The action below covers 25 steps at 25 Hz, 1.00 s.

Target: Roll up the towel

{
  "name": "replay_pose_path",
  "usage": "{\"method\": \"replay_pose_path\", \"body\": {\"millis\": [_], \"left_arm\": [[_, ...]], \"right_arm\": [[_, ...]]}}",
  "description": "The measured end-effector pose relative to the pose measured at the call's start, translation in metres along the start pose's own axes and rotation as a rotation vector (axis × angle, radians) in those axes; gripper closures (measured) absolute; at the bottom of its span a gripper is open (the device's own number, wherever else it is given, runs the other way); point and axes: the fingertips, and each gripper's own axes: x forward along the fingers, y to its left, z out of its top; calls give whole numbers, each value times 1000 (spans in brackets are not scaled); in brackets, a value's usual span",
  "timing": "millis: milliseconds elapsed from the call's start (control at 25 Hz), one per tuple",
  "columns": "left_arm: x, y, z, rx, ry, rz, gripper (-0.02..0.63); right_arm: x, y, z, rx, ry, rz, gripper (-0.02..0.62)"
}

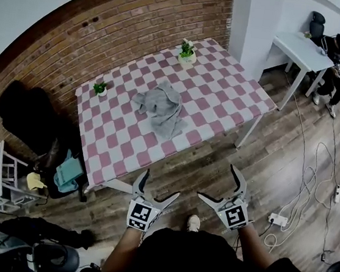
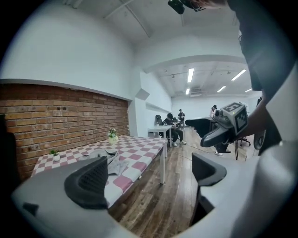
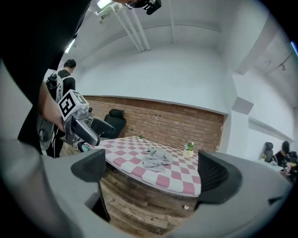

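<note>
Both the left tongs (image 1: 161, 184) and right tongs (image 1: 215, 181) hover gaping, empty, well short of the towel (image 1: 161, 108).

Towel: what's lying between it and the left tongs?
Head view: nothing but bare checkered table and wood floor between the towel and the open left tongs.

Overhead head view — all share table (image 1: 225, 90).

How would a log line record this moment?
towel: crumpled on table | left tool: open, empty | right tool: open, empty
</note>
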Motion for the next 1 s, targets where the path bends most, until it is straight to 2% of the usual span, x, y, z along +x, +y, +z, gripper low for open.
{"method": "replay_pose_path", "body": {"millis": [360, 560, 800, 1000], "left_arm": [[15, 48, -26, 115, 112, 43, 88], [34, 98, -37, 202, 172, 46, 104], [66, 157, -44, 220, 212, 17, 118], [86, 193, -61, 294, 279, -59, 135]], "right_arm": [[52, 1, -16, -41, 66, 137, 5], [101, -4, -24, -39, 94, 150, 5], [165, -20, -37, -71, 133, 181, 5], [208, -26, -52, -77, 195, 209, 5]]}}
